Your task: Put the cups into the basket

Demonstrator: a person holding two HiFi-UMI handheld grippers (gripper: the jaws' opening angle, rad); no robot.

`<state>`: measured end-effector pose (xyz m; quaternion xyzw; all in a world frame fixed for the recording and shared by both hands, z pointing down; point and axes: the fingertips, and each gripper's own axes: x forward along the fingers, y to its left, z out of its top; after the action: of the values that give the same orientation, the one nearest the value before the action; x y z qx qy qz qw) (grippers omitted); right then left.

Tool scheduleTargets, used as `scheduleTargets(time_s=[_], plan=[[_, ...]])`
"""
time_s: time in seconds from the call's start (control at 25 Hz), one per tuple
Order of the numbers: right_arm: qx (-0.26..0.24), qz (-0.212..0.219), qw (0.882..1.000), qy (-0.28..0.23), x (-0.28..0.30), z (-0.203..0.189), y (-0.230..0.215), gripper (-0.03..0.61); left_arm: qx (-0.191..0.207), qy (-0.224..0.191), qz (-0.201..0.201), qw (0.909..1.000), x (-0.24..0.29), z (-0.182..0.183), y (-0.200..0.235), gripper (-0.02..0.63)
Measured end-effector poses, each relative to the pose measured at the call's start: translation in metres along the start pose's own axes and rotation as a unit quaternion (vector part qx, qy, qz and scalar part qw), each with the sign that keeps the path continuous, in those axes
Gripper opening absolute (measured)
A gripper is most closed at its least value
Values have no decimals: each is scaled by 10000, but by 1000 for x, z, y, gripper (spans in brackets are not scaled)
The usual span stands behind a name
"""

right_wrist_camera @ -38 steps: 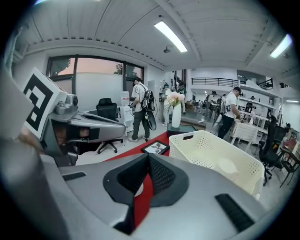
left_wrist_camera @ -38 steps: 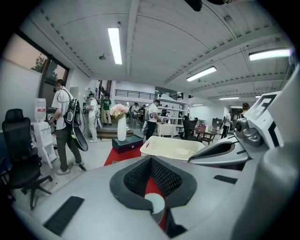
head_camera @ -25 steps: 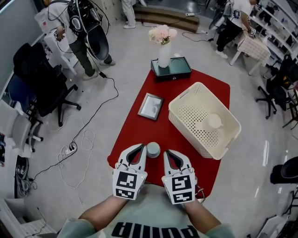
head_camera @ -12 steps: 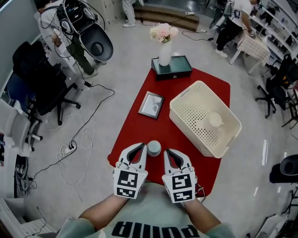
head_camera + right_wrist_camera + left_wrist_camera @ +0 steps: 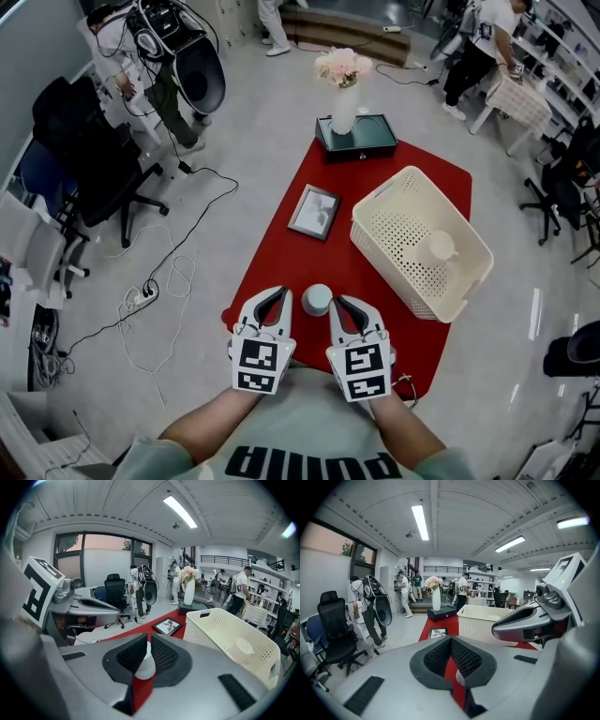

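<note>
Pale grey floor [image 5: 234, 122] surrounds the red-covered bench [image 5: 281, 272] in a large workroom, with a black office chair [image 5: 89, 178] and trailing cables [image 5: 159, 281] to the left and people [image 5: 478, 47] standing at the far edges. Much is only half seen. The bottom of the head view cuts off the holder's forearms [image 5: 206, 431]. Each gripper view is largely filled by that gripper's own grey shell, so the loose cup [image 5: 317, 299] shows there only as a pale sliver through the gap behind the pads. In the head view it is a small, round, whitish cup standing near the bench's near edge, just beside both gripper tips; whether it touches either I cannot tell. A second cup [image 5: 439, 247], white and smooth, sits inside the basket [image 5: 380, 211], a cream plastic rectangular tub with small holes in its walls and floor. It stands on the bench's right half. A framed picture [image 5: 314, 212] lies flat mid-bench, and a dark box [image 5: 370, 141] at the far end carries a white vase [image 5: 343, 111] of pink flowers. The left gripper [image 5: 450, 640] has black, ribbed fingers [image 5: 466, 658] that meet at their tips and grip nothing. The right gripper [image 5: 147, 638] is likewise closed tip to tip and empty.
</note>
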<state>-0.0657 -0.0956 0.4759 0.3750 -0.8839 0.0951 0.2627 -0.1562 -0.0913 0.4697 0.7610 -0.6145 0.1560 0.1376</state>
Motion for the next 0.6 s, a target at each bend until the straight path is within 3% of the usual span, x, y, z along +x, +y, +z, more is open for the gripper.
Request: scheduleTargets(time_s=[0.12, 0.2, 0.36, 0.6], plan=[[-73, 106, 9999, 72, 10, -1, 5, 33, -2, 73, 50, 10000, 2, -8, 7, 3], [-117, 176, 9997, 152, 17, -5, 10, 138, -7, 143, 74, 9999, 4, -14, 11, 3], [-185, 356, 9986, 344, 32, -15, 18, 221, -7, 278, 77, 9996, 8, -26, 16, 3], [-254, 506, 9965, 608, 50, -32, 26, 291, -2, 436, 84, 9990, 16, -40, 20, 3]])
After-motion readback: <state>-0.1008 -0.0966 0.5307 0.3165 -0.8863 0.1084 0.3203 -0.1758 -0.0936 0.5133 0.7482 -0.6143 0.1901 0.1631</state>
